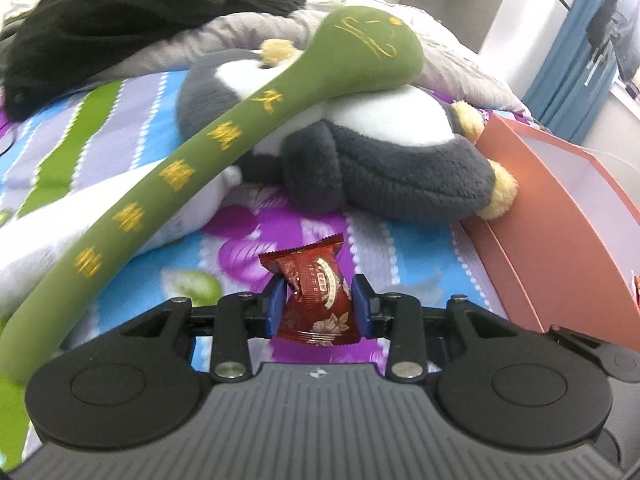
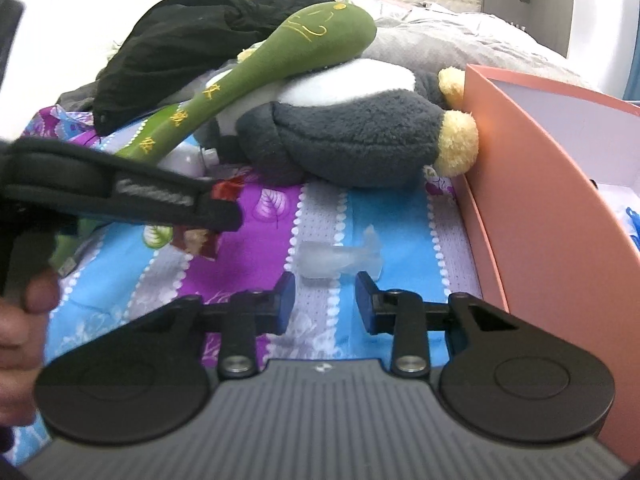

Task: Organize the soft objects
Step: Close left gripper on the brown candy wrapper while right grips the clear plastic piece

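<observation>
Across the patterned bedsheet (image 1: 120, 136), with its blue, purple and green stripes, the biggest thing is the black garment (image 1: 132, 12) heaped at the far side against a grey quilt (image 1: 224, 36). Next comes the salmon-pink box (image 1: 532, 216), open-topped, standing on the right edge of the bed. A grey-and-white plush penguin (image 1: 384, 168) lies on its side just beside that box, one yellow foot touching the wall, and a long green plush snake (image 1: 192, 148) lies draped over it, gold characters stitched down its body. A small translucent, jelly-like piece (image 2: 336, 260) rests on the sheet right in front of the right gripper (image 2: 324, 300), whose blue pads stand apart with nothing between them. Smallest is the red candy (image 1: 316, 296), a glossy crinkled wrapper with a gold oval label and twisted ends; the left gripper (image 1: 318, 304) has it pinched at mid-body between its blue pads, apparently lifted off the sheet. The likely trouble lies there: the foil is slick and the pinch narrow, so a quick swing toward the box could let it slip or pivot out. The left gripper's own body could also brush the snake's tail, which lies just beside it.
</observation>
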Motion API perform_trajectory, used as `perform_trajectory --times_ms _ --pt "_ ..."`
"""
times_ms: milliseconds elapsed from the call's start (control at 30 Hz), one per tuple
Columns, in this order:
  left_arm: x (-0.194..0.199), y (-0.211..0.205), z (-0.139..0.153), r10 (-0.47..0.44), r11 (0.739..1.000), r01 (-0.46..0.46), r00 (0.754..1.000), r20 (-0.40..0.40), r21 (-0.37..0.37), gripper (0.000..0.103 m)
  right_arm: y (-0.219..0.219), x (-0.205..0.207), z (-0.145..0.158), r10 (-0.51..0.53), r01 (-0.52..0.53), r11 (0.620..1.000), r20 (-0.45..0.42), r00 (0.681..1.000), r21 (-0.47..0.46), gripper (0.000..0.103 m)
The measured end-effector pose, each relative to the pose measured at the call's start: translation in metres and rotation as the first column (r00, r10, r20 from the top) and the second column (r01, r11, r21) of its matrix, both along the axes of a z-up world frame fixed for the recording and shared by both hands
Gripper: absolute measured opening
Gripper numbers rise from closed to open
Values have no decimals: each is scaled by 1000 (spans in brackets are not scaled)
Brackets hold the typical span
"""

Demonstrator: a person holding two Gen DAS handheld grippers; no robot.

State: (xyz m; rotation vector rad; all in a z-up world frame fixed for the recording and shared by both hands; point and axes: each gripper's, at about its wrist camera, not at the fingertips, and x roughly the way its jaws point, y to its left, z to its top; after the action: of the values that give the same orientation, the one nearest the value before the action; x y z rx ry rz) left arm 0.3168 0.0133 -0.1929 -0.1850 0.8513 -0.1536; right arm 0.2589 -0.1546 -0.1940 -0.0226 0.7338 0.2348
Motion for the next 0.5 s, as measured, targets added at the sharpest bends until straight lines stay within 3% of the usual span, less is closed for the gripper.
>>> perform_trajectory --times_ms 200,267,333,500 --pt "-29 16 2 51 999 -51 999 -8 -8 41 -4 -1 -2 -20 20 999 -11 1000 26 40" --pt "-36 21 0 63 998 -64 998 -12 -10 41 -4 1 -3 -17 18 999 -9 1000 50 47" --pt "-40 24 -2 76 997 -76 997 -18 -8 41 -2 6 -4 -21 21 999 -3 1000 44 61" --pt "-41 26 -10 84 996 -85 996 -32 -7 41 4 27 -18 -25 25 1000 -13 1000 0 63"
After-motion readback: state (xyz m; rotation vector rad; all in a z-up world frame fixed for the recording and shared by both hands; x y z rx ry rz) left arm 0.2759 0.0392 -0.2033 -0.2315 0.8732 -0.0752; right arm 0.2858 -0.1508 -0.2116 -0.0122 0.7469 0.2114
